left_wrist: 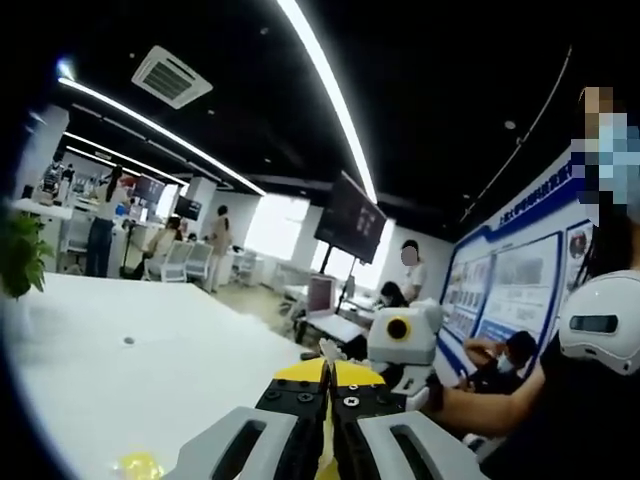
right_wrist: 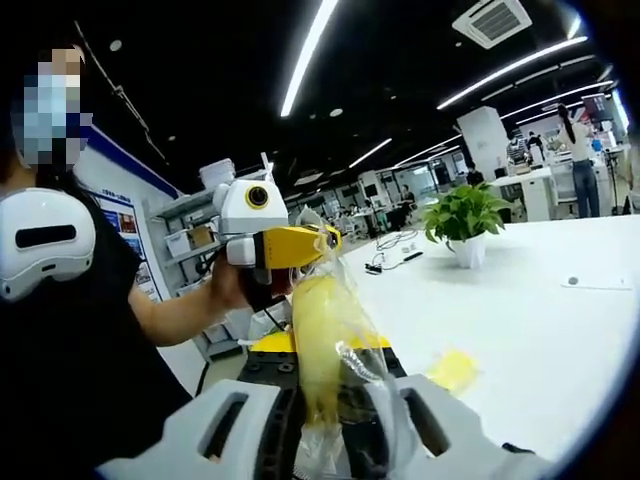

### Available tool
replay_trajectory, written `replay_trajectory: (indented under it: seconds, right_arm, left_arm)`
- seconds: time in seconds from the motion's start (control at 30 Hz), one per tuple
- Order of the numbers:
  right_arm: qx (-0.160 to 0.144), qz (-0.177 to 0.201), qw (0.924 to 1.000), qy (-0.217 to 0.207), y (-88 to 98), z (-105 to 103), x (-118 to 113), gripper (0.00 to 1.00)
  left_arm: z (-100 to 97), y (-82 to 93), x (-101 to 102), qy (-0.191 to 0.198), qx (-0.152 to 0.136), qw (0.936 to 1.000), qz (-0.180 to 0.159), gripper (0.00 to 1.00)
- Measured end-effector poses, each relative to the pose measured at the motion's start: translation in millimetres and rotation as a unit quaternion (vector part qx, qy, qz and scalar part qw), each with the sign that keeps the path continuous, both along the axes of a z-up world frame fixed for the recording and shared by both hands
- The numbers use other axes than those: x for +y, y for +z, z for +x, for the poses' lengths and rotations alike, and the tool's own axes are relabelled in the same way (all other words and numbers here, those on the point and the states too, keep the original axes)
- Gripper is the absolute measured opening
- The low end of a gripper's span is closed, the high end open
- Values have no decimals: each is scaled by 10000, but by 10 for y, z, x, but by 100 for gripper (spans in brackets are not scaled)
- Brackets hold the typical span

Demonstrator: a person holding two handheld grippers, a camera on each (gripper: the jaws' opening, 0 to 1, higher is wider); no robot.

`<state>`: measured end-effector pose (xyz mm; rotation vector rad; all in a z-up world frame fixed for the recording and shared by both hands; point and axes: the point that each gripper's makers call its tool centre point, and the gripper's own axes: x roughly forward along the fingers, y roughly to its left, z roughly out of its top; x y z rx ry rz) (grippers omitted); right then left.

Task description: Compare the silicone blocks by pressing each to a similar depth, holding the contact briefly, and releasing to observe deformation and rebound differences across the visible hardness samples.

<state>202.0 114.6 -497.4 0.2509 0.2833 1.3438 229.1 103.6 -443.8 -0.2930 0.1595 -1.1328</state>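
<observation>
A clear plastic bag (right_wrist: 330, 330) holding a pale yellow silicone block hangs stretched between my two grippers. In the right gripper view, my right gripper (right_wrist: 325, 352) is shut on the bag's lower end. My left gripper (right_wrist: 333, 240) comes in from the left, held by a hand, and pinches the bag's top. In the left gripper view, my left gripper (left_wrist: 328, 368) has its jaws together on a thin bit of film, and the right gripper (left_wrist: 350, 352) is just beyond it. Another yellow block (right_wrist: 455, 368) lies loose on the white table (right_wrist: 540, 330). A yellow block (left_wrist: 138, 465) sits at the table's near edge.
A potted plant (right_wrist: 465, 225) stands on the table behind the loose block, with cables beside it. A small round disc (right_wrist: 573, 281) is set in the tabletop. The person holding the grippers (right_wrist: 70, 340) stands close on the left. Other people and desks are far back.
</observation>
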Motion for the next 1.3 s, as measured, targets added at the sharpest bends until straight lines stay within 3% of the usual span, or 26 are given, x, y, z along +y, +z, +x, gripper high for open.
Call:
replay_trajectory:
  seconds: [0.57, 0.93, 1.13, 1.3]
  right_arm:
    - [-102, 200, 9997, -99, -3, 61, -2, 16]
    - [-36, 663, 9976, -216, 69, 125, -63, 22]
    - [-143, 798, 9956, -479, 101, 218, -106, 32]
    - [-358, 643, 9935, -874, 50, 358, -184, 43]
  left_arm:
    - [71, -1, 0, 41, 316, 9993, -201, 0]
    - [41, 30, -44, 13, 208, 9995, -225, 0]
    - [34, 5, -40, 21, 236, 9995, -227, 0]
    - [41, -72, -27, 66, 272, 9995, -129, 0]
